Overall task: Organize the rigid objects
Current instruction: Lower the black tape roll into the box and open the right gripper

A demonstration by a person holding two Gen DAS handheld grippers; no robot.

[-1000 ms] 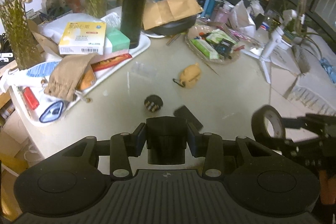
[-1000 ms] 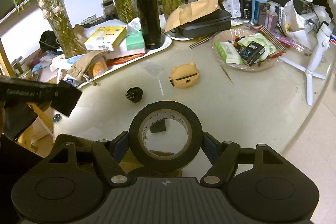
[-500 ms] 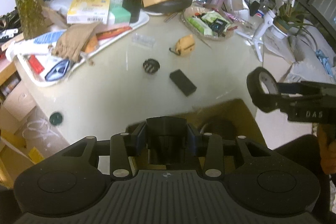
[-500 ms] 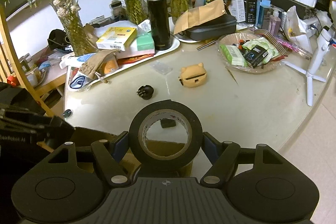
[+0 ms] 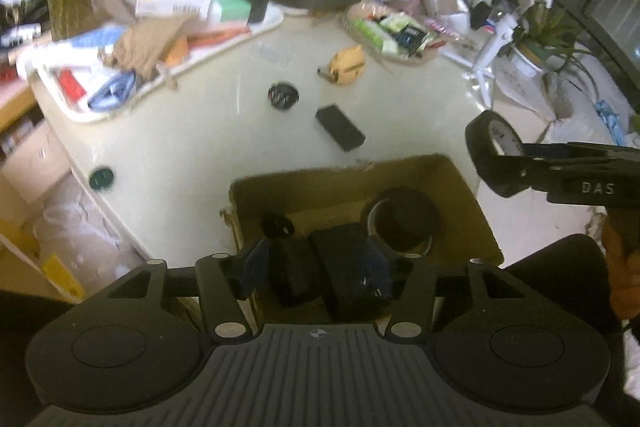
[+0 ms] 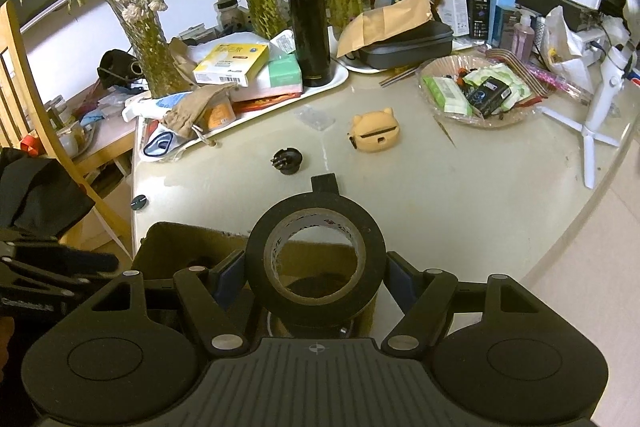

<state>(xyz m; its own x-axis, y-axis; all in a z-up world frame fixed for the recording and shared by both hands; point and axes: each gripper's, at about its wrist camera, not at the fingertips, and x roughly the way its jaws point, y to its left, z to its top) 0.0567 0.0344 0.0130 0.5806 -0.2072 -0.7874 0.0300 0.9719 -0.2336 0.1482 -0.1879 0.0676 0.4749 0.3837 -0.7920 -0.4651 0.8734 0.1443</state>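
My left gripper hangs over an open cardboard box at the table's near edge. Its jaws are opening, and a black block sits tilted and loose between them. Inside the box lie a black tape roll and a small black part. My right gripper is shut on another black tape roll, held above the box's right side; the same roll shows in the left wrist view. On the table lie a black slab, a round black mount and a yellow case.
A white tray at the back carries boxes, a cloth pouch and a tall black flask. A glass dish of packets and a white tripod stand to the right. Vases of plants line the back. A wooden chair is at the left.
My left gripper has drawn back from the table to above the cardboard box, and its jaws have widened around the black block. The right gripper, still holding its tape roll, has backed slightly toward the box.
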